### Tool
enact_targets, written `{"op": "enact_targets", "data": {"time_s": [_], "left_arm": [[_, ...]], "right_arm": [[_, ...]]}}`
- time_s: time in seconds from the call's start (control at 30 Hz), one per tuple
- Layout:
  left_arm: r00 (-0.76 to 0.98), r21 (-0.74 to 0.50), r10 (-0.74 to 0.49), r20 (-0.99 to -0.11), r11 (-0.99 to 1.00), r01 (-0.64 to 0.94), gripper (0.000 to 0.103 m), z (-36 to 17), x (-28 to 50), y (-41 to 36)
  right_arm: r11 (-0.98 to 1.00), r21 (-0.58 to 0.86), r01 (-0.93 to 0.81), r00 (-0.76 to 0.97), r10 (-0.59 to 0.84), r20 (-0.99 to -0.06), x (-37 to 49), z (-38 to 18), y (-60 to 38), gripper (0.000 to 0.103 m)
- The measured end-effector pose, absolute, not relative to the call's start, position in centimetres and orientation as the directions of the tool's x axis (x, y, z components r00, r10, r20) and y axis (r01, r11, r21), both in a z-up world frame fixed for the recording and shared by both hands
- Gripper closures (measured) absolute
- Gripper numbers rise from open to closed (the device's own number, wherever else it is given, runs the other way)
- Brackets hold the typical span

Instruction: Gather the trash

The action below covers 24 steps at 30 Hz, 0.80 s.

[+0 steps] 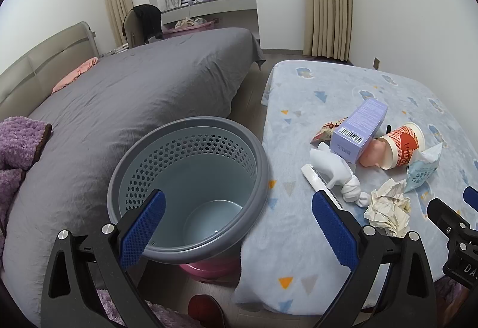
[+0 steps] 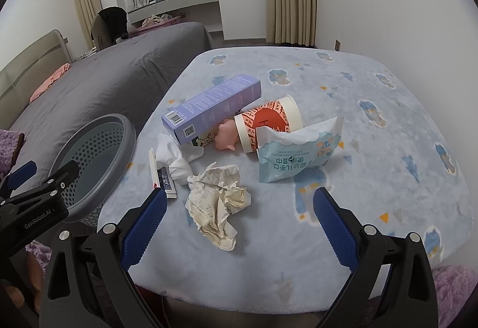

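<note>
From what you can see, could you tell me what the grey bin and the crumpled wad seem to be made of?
The grey bin looks like moulded matte plastic: smooth rim, perforated wall. The crumpled wad appears to be paper: sharp creases, faint ruled lines, yellowed patches.

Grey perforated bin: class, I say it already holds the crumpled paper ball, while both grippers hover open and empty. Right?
Not quite. The grey perforated bin is empty in the left wrist view; the crumpled paper ball lies on the blue blanket. The left gripper and right gripper are indeed open and empty.
</note>
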<state>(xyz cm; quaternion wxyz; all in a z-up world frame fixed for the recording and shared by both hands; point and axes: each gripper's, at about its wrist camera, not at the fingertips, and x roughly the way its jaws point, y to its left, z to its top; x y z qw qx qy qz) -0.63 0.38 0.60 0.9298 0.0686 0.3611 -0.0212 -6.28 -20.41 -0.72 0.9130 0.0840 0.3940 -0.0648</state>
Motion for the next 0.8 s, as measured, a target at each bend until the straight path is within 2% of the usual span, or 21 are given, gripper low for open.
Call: {"op": "enact_targets", "data": {"time_s": [0.8], "left_arm": [[0.738, 0.112, 0.011, -0.675, 0.990, 0.088, 0.006, 0.30, -0.68, 0.45]], "right_arm": [[0.978, 0.104, 0.181, 0.682, -0.049, -0.730, -6.27, -0.54, -20.26, 0.009]]}}
